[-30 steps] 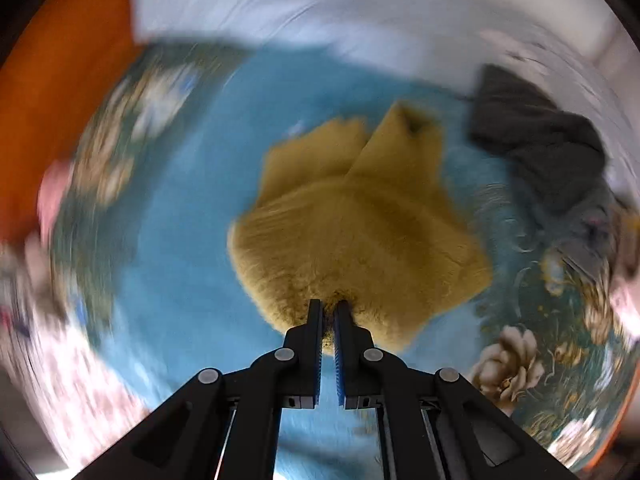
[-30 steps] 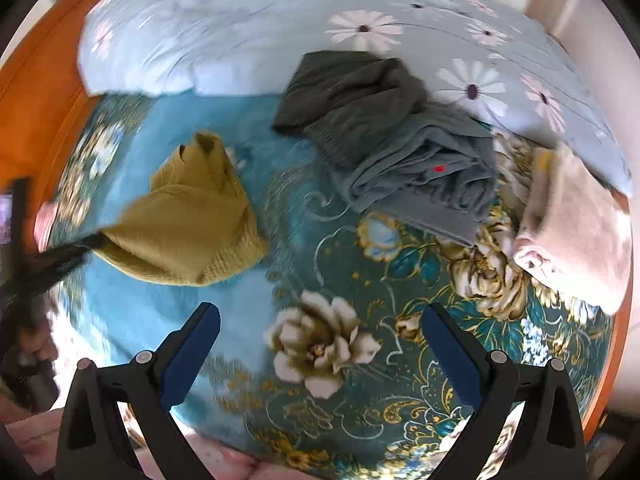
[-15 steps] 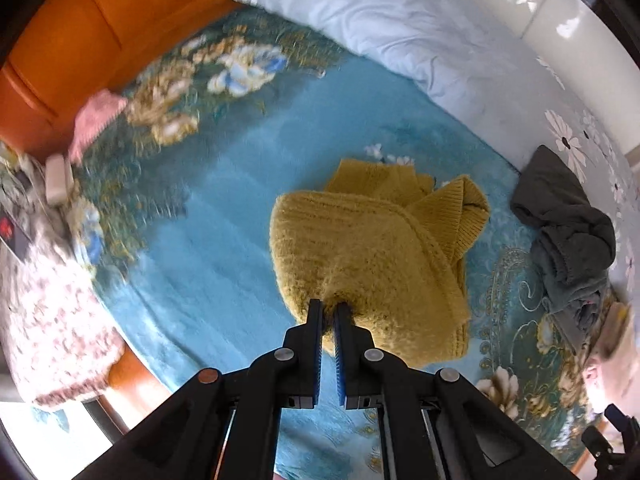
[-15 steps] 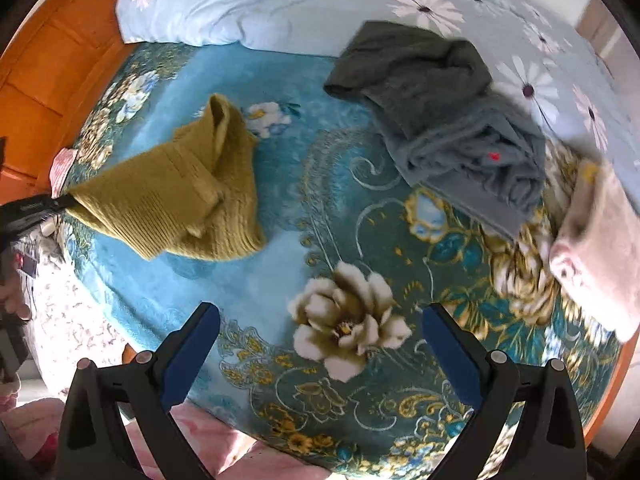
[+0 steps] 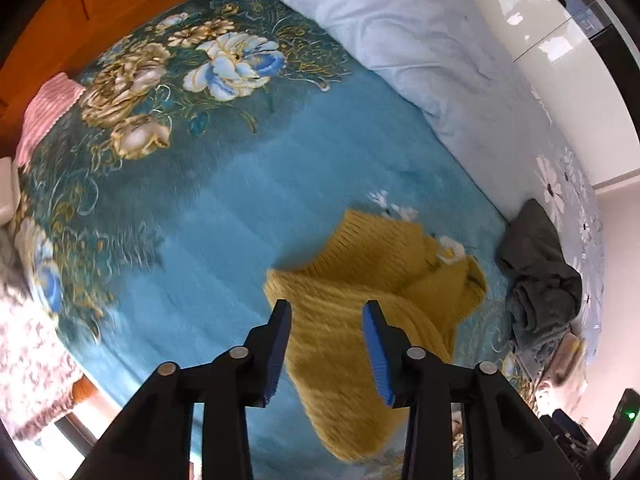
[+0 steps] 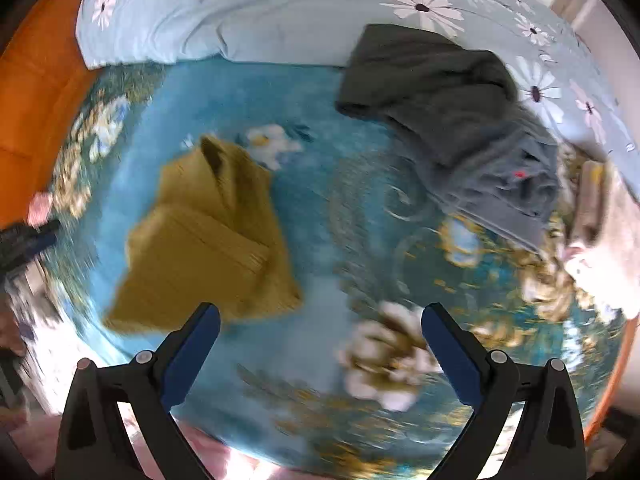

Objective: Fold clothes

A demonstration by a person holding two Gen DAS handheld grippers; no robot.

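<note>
Mustard-yellow knit sweater (image 5: 372, 292) lies loosely folded on the teal floral blanket (image 5: 224, 208) of the bed, toward the near-left part in the right wrist view (image 6: 208, 232). Left tool (image 5: 326, 312) opening over it, blue pads apart, knit seen between and beyond them but not pressed; half a second ago clamped shut on the sweater's near edge, now released. Sweater sits lower and further right in the left wrist view than before, with more bare blanket and the big blue-white flower in sight. Right tool (image 6: 320, 316) spread wide with nothing between the fingers, same as a second ago, over the cream flower print; sweater now closer to its left finger than earlier, picture blurred. Dark grey clothes (image 6: 448, 104) heaped at the far right of the blanket, against the pale blue daisy duvet (image 6: 260, 12). Pale pink folded garment (image 6: 604, 248) at the right edge, just beside the grey heap
</note>
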